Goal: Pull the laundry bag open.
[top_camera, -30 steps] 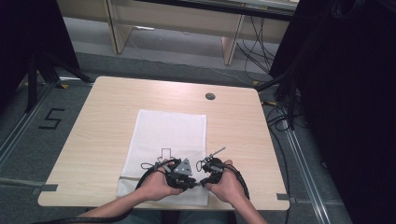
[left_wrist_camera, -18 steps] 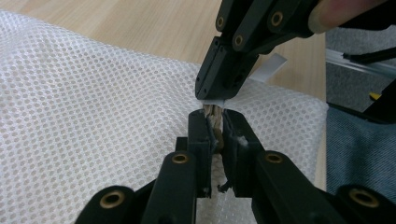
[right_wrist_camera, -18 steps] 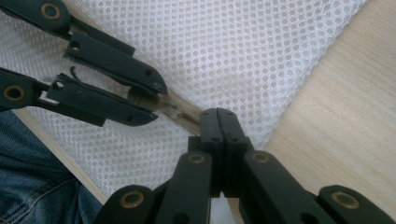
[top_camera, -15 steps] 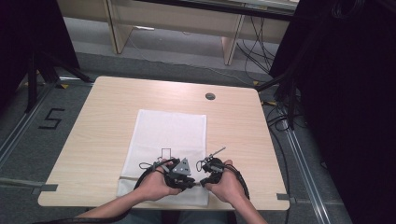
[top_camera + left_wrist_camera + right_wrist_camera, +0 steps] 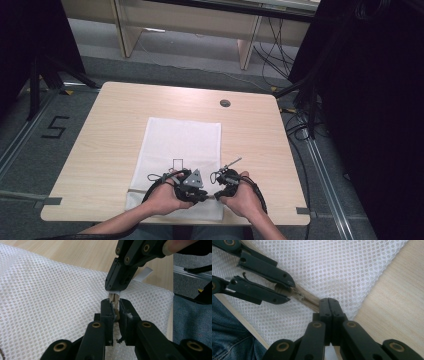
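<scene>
A white mesh laundry bag lies flat near the table's front edge. Its beige zipper runs crosswise between the grippers. The left gripper pinches the zipper pull; the right gripper, just beside it, clamps the zipper tape.

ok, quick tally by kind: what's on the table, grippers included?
Mesh bag: 1
Zipper on the bag: 1
Grippers: 2, left gripper and right gripper
Cable hole in the table: 1
Total: 5
</scene>
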A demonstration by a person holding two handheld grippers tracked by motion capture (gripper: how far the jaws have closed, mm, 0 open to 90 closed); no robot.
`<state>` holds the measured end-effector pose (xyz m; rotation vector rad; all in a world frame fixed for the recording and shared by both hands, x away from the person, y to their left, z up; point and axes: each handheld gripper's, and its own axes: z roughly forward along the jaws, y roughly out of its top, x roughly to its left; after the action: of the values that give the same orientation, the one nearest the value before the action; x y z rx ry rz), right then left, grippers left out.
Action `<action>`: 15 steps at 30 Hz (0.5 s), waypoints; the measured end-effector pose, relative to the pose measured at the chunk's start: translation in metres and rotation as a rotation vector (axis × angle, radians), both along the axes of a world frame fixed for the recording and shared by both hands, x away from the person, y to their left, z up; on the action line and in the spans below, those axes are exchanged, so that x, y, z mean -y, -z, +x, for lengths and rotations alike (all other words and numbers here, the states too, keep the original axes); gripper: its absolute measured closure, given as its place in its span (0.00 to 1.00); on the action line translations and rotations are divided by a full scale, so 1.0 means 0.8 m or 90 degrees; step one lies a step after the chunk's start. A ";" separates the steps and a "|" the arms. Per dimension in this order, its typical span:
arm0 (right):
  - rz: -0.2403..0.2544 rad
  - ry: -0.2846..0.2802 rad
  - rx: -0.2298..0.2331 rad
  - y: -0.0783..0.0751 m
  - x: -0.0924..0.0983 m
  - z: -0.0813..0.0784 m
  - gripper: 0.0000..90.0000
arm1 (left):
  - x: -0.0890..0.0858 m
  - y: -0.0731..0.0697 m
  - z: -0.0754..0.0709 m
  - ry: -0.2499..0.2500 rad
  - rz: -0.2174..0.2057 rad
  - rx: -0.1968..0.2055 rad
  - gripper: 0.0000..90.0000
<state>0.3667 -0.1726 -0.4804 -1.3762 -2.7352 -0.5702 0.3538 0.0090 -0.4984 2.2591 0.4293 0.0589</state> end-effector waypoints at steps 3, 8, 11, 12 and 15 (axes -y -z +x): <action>0.002 0.004 -0.004 0.000 0.000 0.000 1.00 | -0.002 -0.001 0.000 -0.002 0.001 0.000 0.91; -0.001 -0.007 0.005 0.000 0.001 0.001 1.00 | -0.004 -0.002 0.000 0.000 0.002 0.002 0.91; 0.002 0.005 -0.005 0.000 -0.001 -0.001 1.00 | -0.005 -0.002 -0.001 -0.002 -0.002 0.002 0.91; 0.002 0.003 -0.002 0.000 0.000 0.000 1.00 | -0.005 -0.003 0.000 0.003 0.000 0.007 0.91; -0.001 -0.003 0.002 0.000 0.000 0.000 1.00 | -0.006 -0.003 -0.001 -0.003 -0.003 -0.002 0.91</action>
<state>0.3668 -0.1728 -0.4805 -1.3703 -2.7405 -0.5710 0.3532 0.0140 -0.4957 2.2541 0.4369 0.0571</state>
